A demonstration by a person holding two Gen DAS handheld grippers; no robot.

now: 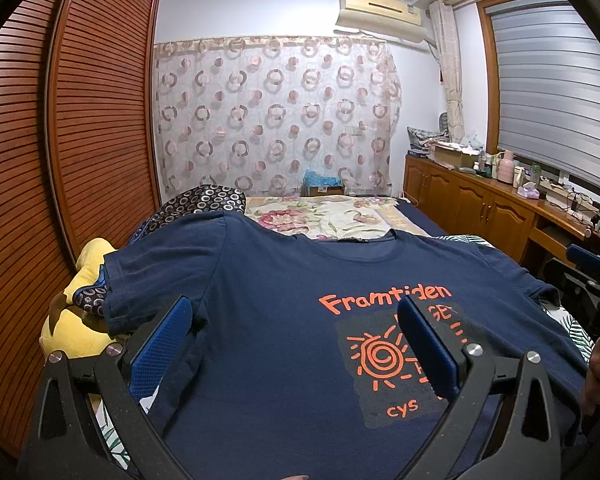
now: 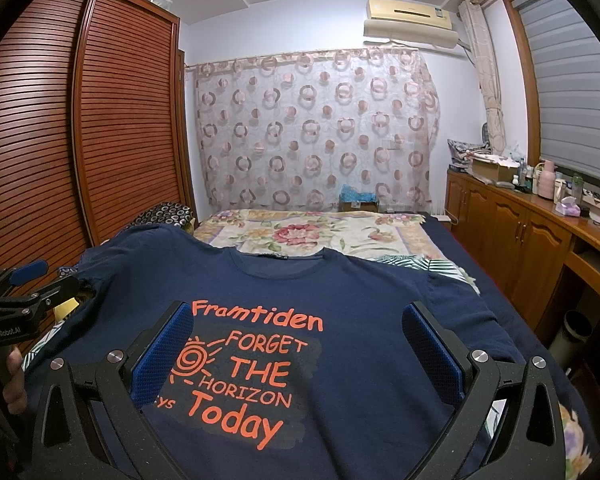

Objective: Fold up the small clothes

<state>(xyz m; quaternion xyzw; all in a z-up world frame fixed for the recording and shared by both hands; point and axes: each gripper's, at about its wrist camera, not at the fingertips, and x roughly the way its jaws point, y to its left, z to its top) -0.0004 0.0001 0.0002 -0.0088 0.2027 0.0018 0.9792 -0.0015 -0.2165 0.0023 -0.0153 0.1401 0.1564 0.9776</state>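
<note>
Through the left wrist camera I see my left gripper (image 1: 296, 344) with its jaws spread wide, the blue pads (image 1: 162, 348) hanging above a navy T-shirt (image 1: 268, 312) and holding nothing. The shirt lies face up and spread out across the bed (image 1: 320, 212), filling the lower half of the frame, its collar toward the middle and one sleeve draped to the left over a yellow cushion (image 1: 74, 332). Orange print reading "Framtiden" and a spiral sun sit just right of centre, partly hidden by the right-hand pad. At the far right edge I catch the right gripper (image 1: 592, 280) and the fingers of the hand (image 1: 596, 376) gripping it. A louvred wooden wardrobe (image 1: 60, 140) fills the left side, and a circle-patterned curtain (image 1: 276, 116) hangs at the centre back. Through the right wrist camera my right gripper (image 2: 298, 352) is likewise wide apart and empty above the same T-shirt (image 2: 360, 304), where I can read "FORGET THE HORIZON Today" between the pads. The left gripper (image 2: 24, 284) shows at the left edge, its jaws apart, with a hand (image 2: 14, 376) below it. A floral bedspread (image 2: 300, 232) lies beyond the collar, and wooden cabinets (image 2: 512, 224) run along the right.
</note>
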